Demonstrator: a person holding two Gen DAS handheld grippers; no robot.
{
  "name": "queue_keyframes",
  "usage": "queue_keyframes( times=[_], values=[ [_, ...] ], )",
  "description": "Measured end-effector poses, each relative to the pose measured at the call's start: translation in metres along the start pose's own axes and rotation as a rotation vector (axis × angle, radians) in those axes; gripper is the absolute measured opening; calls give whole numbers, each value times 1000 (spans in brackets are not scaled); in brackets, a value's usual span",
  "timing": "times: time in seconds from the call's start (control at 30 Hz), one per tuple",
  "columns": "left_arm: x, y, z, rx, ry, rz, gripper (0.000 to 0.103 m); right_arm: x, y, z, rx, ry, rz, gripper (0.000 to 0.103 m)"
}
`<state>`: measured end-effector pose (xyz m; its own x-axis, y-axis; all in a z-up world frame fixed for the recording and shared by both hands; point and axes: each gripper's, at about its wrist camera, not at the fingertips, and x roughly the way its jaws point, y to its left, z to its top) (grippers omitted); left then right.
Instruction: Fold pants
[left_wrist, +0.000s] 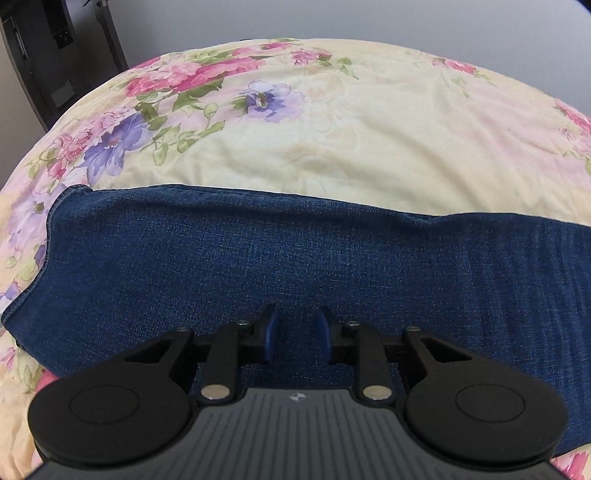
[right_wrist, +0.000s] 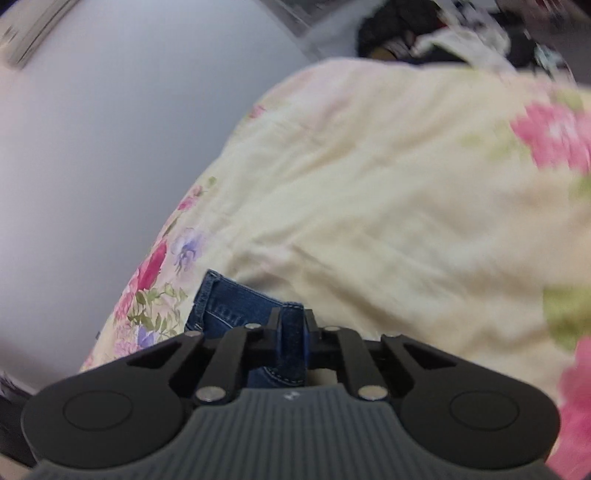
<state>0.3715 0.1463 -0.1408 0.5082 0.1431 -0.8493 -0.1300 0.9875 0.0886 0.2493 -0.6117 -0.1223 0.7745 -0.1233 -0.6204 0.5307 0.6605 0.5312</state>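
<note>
Dark blue denim pants (left_wrist: 258, 254) lie flat across a floral bedspread (left_wrist: 369, 140), stretching from the left edge to the right edge of the left wrist view. My left gripper (left_wrist: 296, 332) hovers over the denim with its blue pads apart, holding nothing. In the right wrist view, my right gripper (right_wrist: 293, 332) is shut on a thick fold of the pants (right_wrist: 236, 306), with stitched seams showing on either side of the fingers. The right view is blurred.
The bedspread (right_wrist: 388, 206) is cream with pink and purple flowers. A pale wall (right_wrist: 92, 147) runs along the bed's left side. Dark furniture (left_wrist: 55, 55) stands beyond the bed's far left corner. Dark clutter (right_wrist: 443, 33) lies past the bed's far end.
</note>
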Motion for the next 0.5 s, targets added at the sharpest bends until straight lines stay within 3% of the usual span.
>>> queue_keyframes(
  times=[0.17, 0.3, 0.37, 0.43, 0.5],
  values=[
    [3, 1, -1, -5, 3, -8, 31, 33, -10, -12, -79, 81, -127, 2],
    [0, 7, 3, -21, 3, -31, 31, 40, -11, -17, -99, 111, -167, 5],
    [-7, 13, 5, -49, -19, -50, 32, 32, 2, -12, -170, 104, -213, 22],
    [-20, 25, 6, -85, -57, -71, 41, 21, 26, -10, -308, 82, -290, 30],
    [-35, 43, 6, -139, -91, -110, 44, 4, 45, -11, -407, 55, -296, 36]
  ],
)
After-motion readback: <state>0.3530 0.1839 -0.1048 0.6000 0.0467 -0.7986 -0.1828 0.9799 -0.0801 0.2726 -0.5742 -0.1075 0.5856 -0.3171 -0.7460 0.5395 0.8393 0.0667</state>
